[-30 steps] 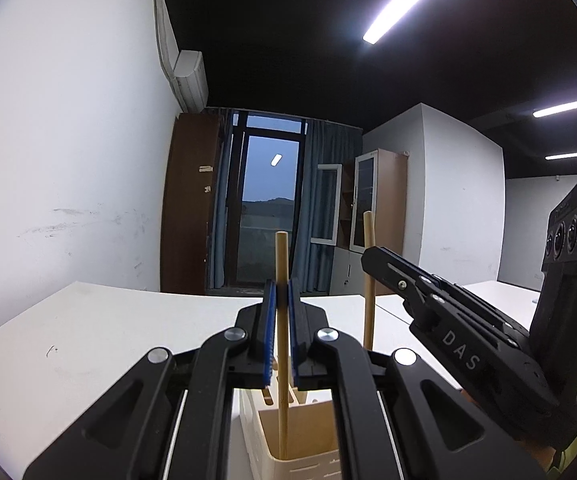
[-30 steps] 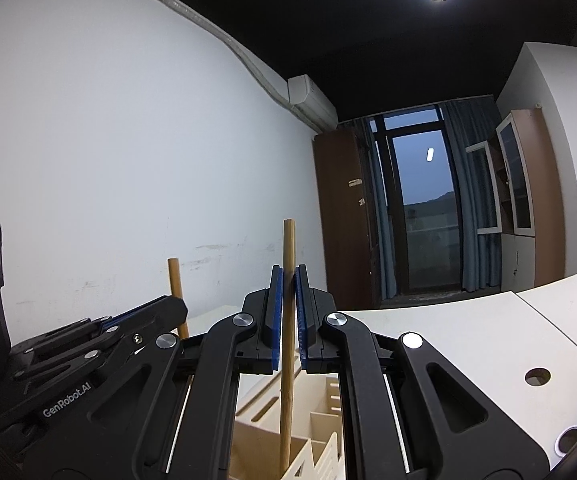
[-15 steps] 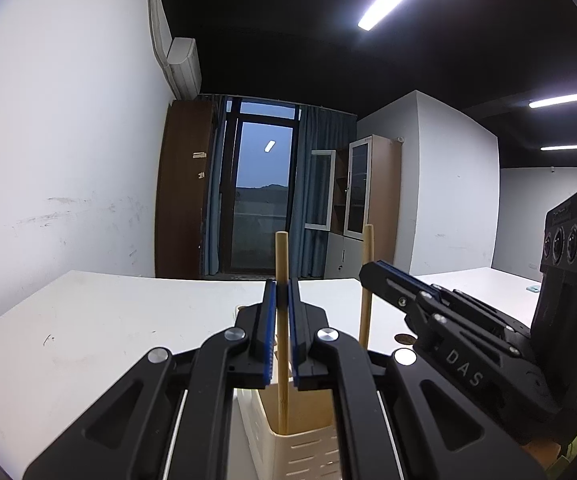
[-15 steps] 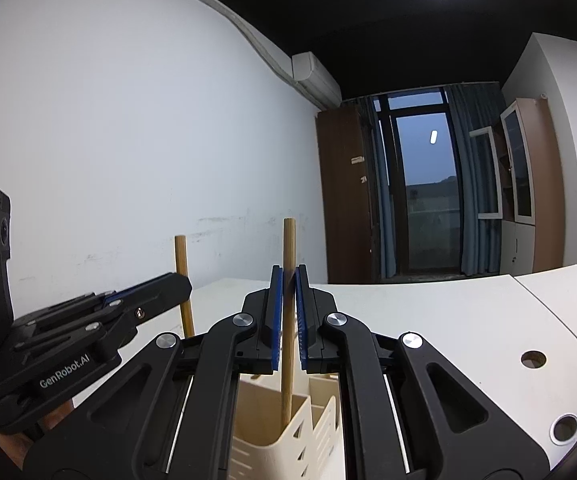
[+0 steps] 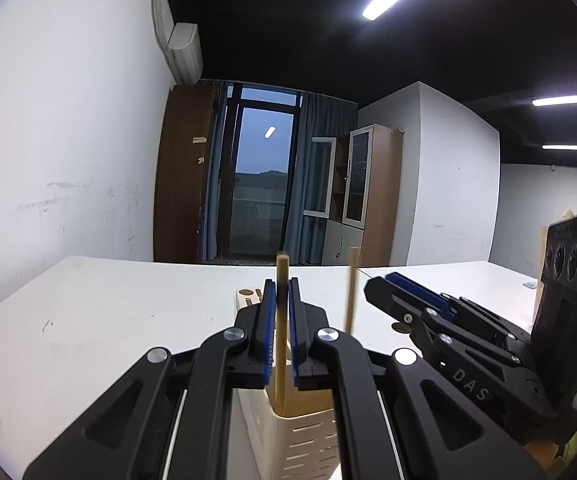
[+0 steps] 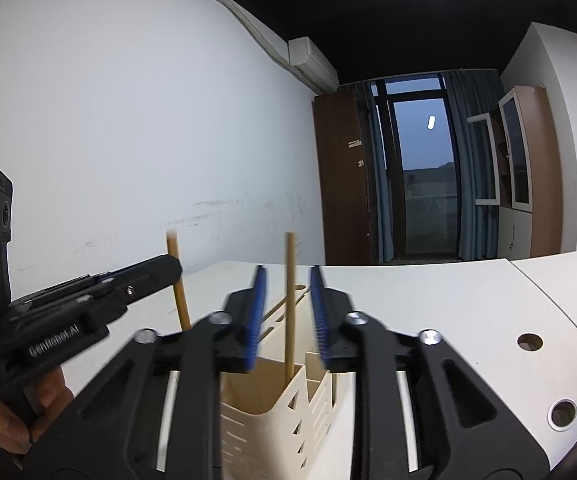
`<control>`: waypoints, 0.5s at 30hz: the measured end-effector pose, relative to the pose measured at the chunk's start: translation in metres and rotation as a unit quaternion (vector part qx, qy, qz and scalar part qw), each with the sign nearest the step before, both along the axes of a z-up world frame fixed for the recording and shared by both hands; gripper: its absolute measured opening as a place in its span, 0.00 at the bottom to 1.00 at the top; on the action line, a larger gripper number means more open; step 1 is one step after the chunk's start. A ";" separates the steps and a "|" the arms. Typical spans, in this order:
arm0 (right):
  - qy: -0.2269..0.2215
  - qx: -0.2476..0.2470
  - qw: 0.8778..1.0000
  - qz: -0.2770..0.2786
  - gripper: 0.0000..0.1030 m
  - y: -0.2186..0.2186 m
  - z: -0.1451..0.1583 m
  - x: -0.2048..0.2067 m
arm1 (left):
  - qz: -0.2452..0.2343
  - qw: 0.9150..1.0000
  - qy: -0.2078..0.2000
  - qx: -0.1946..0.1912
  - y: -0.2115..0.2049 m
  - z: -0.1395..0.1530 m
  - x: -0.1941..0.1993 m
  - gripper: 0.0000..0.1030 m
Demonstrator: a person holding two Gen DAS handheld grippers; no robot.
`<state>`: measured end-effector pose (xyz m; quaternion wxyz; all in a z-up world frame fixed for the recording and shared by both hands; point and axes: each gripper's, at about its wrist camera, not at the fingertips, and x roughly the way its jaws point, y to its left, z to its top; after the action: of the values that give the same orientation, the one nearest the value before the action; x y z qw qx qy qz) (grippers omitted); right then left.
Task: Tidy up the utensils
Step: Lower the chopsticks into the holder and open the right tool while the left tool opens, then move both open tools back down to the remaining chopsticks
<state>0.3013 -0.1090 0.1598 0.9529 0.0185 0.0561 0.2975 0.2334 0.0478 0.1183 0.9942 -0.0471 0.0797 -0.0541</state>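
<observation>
The right gripper (image 6: 286,316) is letting go: its jaws are opening, blue pads standing clear on either side of a wooden chopstick (image 6: 289,304) that rises upright between them with its lower end down in the front compartment of the cream utensil holder (image 6: 264,404) just below the jaws. The left gripper (image 5: 281,332) has its jaws together, clamped on a second chopstick (image 5: 281,320), whose lower end also reaches into the holder directly beneath. The main risk, as I judge it, lies with the freed stick: with nothing pinching it, it may tip against a pad or the compartment wall, and if the right hand pulls back at a slant a pad could catch it and drag it out or rock the light holder on the white table (image 5: 108,320). The left stick could likewise jam on the rim if released while tilted. Both grippers point nearly level, dipped only a little toward the holder, side by side; a person's hand (image 6: 16,412) shows under the left gripper's body in the right wrist view.
</observation>
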 end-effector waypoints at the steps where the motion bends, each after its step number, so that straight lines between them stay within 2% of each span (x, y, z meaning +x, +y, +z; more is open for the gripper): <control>1: 0.001 0.000 1.000 -0.001 0.23 0.000 0.000 0.000 | 0.000 1.000 -0.001 -0.002 0.001 0.001 -0.002 0.06; 6: 0.004 -0.003 1.000 -0.007 0.23 0.000 0.001 0.000 | 0.005 1.000 -0.005 -0.008 0.004 0.005 -0.010 0.07; 8: 0.006 -0.004 1.000 -0.010 0.23 0.001 0.001 -0.002 | 0.007 1.000 -0.007 -0.009 0.004 0.005 -0.014 0.17; 10: 0.007 -0.004 1.000 -0.014 0.23 0.001 0.001 -0.004 | 0.005 1.000 -0.006 -0.009 0.002 0.004 -0.019 0.21; 15: 0.009 -0.004 1.000 -0.021 0.24 0.003 0.001 -0.014 | 0.001 1.000 -0.006 -0.003 -0.001 0.007 -0.030 0.21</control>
<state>0.2877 -0.1062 0.1603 0.9584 0.0184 0.0651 0.2771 0.2037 0.0465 0.1250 0.9946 -0.0494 0.0735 -0.0532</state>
